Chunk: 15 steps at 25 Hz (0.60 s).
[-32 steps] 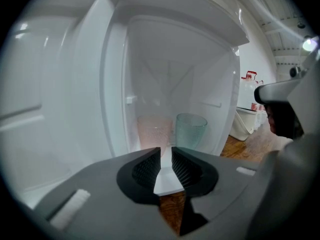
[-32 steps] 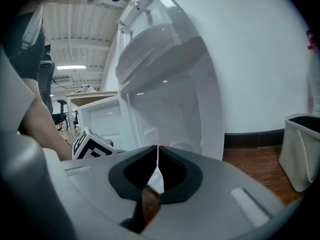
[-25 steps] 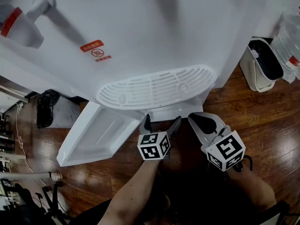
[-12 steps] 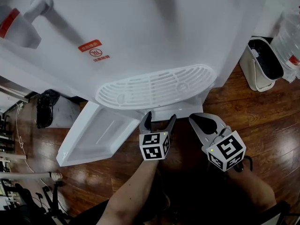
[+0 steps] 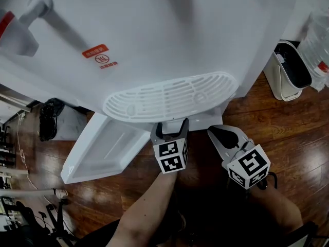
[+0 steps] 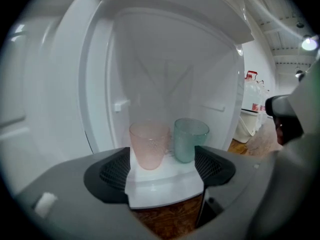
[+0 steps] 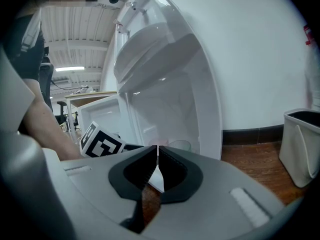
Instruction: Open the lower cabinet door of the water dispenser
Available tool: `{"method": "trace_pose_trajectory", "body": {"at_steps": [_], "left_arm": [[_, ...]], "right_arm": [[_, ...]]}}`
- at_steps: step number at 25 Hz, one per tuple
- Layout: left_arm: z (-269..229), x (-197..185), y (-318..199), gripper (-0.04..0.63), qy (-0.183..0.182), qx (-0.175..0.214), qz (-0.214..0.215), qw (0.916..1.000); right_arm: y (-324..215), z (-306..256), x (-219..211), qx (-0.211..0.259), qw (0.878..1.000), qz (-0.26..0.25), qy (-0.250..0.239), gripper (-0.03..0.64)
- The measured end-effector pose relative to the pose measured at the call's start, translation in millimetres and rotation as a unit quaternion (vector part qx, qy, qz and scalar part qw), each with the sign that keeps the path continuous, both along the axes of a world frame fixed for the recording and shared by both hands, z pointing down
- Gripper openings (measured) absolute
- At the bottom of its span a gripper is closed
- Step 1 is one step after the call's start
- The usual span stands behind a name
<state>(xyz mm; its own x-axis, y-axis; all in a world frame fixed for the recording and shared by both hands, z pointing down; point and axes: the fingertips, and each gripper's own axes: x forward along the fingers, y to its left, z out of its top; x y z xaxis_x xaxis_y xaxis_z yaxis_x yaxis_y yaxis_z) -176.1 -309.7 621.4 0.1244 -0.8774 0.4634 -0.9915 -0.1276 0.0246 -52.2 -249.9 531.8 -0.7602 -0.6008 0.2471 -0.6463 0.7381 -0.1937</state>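
The white water dispenser [image 5: 154,35] fills the head view, its drip tray [image 5: 169,96] jutting toward me. Below it the lower cabinet door [image 5: 105,151] stands swung wide open to the left. My left gripper [image 5: 170,126] is open, its fingertips at the cabinet mouth under the tray. In the left gripper view, the open gripper [image 6: 165,171] frames a pink cup [image 6: 148,145] and a green cup [image 6: 189,139] standing side by side on the cabinet's white shelf [image 6: 162,184]. My right gripper [image 5: 216,133] hangs shut and empty just right of the cabinet. In its own view, the right gripper [image 7: 156,164] faces the cabinet.
A white waste bin [image 5: 288,68] stands on the wood floor right of the dispenser, with a water bottle [image 5: 318,40] beyond it. The red-marked tap [image 5: 23,30] sticks out at upper left. Dark gear [image 5: 49,120] lies on the floor left of the door.
My left gripper has moved forward and straightened, its fingertips now under the drip tray at the cabinet opening. The right gripper and the open door have stayed put.
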Motion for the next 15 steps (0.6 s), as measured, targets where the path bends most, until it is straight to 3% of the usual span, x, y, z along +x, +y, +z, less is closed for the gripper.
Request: {"method": "trace_pose_trajectory", "body": {"at_steps": [5,15], "left_arm": [[5,-19,-9,0.357,-0.011,-0.001,-0.049,0.9987],[15,-13,-22,0.372,-0.030,-0.009,-0.044,0.9986]], "right_arm": [[-1,1,5,-0.001,1.000,0.004,-0.001,0.012],[-3,6,9,-0.007,1.000,0.004,0.001,0.012]]}}
